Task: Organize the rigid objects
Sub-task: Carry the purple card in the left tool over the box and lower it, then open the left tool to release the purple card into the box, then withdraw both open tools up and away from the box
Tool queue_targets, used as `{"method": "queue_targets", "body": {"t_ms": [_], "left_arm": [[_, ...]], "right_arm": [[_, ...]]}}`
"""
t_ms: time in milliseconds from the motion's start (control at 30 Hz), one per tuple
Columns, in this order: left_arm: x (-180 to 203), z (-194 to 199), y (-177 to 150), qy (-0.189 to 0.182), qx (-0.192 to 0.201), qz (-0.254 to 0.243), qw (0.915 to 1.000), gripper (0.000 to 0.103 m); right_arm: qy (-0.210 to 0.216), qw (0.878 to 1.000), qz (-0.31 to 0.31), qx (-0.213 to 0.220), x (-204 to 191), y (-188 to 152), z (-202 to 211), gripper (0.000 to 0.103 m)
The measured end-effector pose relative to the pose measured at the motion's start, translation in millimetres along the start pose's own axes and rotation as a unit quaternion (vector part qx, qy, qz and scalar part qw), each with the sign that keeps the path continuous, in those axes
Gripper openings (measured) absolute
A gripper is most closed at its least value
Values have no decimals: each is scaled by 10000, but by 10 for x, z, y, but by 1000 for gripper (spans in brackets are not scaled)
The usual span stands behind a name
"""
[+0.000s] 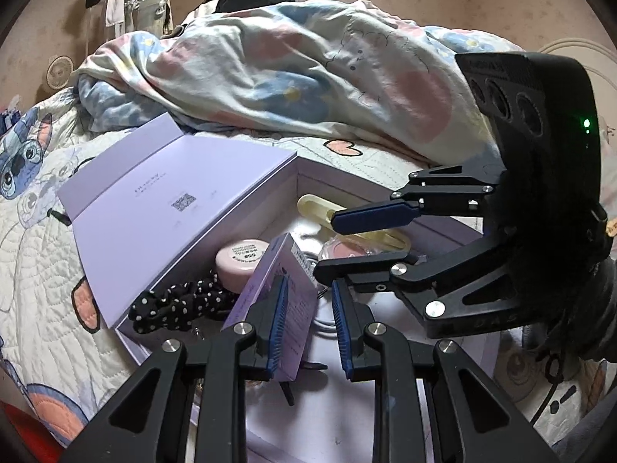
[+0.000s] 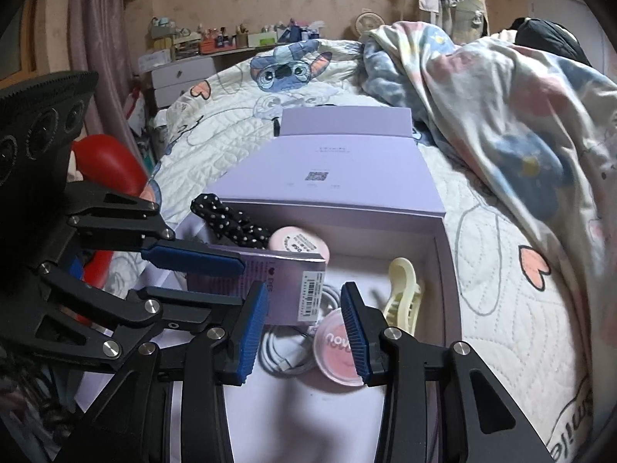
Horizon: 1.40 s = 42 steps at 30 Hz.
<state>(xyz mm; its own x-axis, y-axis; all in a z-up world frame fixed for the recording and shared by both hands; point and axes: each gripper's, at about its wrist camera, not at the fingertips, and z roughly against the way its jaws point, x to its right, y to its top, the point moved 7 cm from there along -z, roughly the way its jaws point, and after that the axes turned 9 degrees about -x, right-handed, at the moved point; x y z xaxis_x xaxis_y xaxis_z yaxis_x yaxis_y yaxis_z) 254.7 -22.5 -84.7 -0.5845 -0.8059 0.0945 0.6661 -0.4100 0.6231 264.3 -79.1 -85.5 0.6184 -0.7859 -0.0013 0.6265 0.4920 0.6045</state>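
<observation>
So the open lilac cardboard box (image 2: pixel 443 270) is sitting on the quilted cartoon-print bed (image 2: pixel 501 308), its lid (image 1: pixel 173 208) folded back flat away from the cameras, and both grippers are hanging over it, angled downward. The left gripper (image 1: pixel 308 324) is looking nearly closed in its own view, but the right wrist view is showing it clamping a small lilac carton with a barcode label (image 2: pixel 293 289), tilted above the box's left side. The right gripper (image 2: pixel 304 328) is sitting partly open with nothing pinched, hovering over a round pink compact (image 2: pixel 335 351) and a coiled white cable (image 2: pixel 285 355). A pale yellow claw hair clip (image 2: pixel 401 293) is lying near the right wall, a pink round jar (image 2: pixel 300 247) and a black polka-dot scrunchie (image 2: pixel 231 220) are crowding the far-left corner. The floor's near middle is staying bare, so there's room there. A rumpled pastel floral duvet (image 2: pixel 520 115) is piling up right of the box.
</observation>
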Motion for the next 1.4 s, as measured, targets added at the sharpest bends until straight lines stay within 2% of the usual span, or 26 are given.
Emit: {"method": "queue_targets", "body": {"t_ms": [233, 567, 700, 867, 933, 1000, 1033, 1067, 1400], "left_arm": [[-56, 47, -9, 159, 1, 240, 9996, 23], [-130, 135, -42, 685, -77, 622, 9957, 23], [-216, 111, -68, 1033, -272, 873, 9904, 23], [-274, 107, -107, 1281, -461, 1084, 9847, 24], [-283, 92, -127, 1350, -566, 1129, 9828, 39], [-277, 95, -137, 1351, -582, 1171, 9822, 85], [-271, 120, -140, 1364, -522, 1184, 9822, 92], [-262, 158, -136, 1408, -434, 1189, 9819, 96], [-267, 349, -120, 1645, -369, 1281, 9773, 96]], "right_arm": [[-76, 9999, -24, -69, 1, -2, -6, 40], [-338, 9992, -131, -163, 29, -67, 111, 40], [-502, 9982, -219, -232, 71, -125, 166, 49], [-661, 9972, -269, -239, 94, -172, 255, 63], [-703, 9969, -278, -207, 94, -175, 300, 74], [-788, 9961, -333, -203, 107, -181, 339, 79], [-835, 9957, -357, -208, 114, -186, 354, 79], [-851, 9955, -366, -218, 123, -182, 360, 79], [-1013, 9931, -531, -256, 143, -199, 509, 86]]}}
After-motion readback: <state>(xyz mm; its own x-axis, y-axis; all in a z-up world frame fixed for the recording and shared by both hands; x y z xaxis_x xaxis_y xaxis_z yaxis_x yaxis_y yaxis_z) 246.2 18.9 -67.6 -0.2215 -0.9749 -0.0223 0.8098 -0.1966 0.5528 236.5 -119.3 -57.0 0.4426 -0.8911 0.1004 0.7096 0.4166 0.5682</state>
